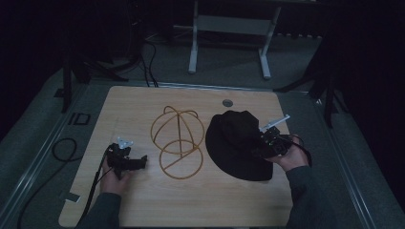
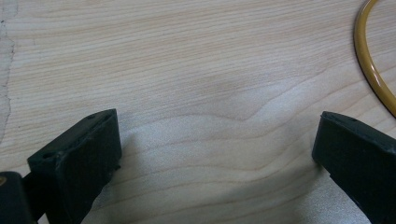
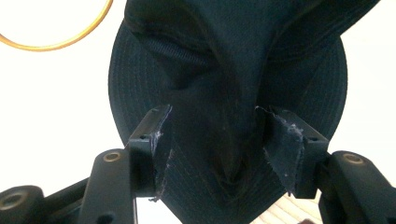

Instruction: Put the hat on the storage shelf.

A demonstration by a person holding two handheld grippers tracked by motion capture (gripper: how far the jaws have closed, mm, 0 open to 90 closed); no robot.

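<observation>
A black brimmed hat lies on the right half of the wooden table. My right gripper comes at it from the right. In the right gripper view its jaws press a bunched fold of the hat between them, so the right gripper is shut on the fabric. A golden wire hat stand, a dome frame on a ring, rests at the table's middle. My left gripper sits low on the table left of the stand. The left gripper is open over bare wood, with the stand's ring curving past at the right edge.
A small round grommet sits near the table's far edge. A black cable loop lies on the floor to the left, and a white frame's legs stand beyond the table. Part of the golden ring curves at the upper left of the right gripper view.
</observation>
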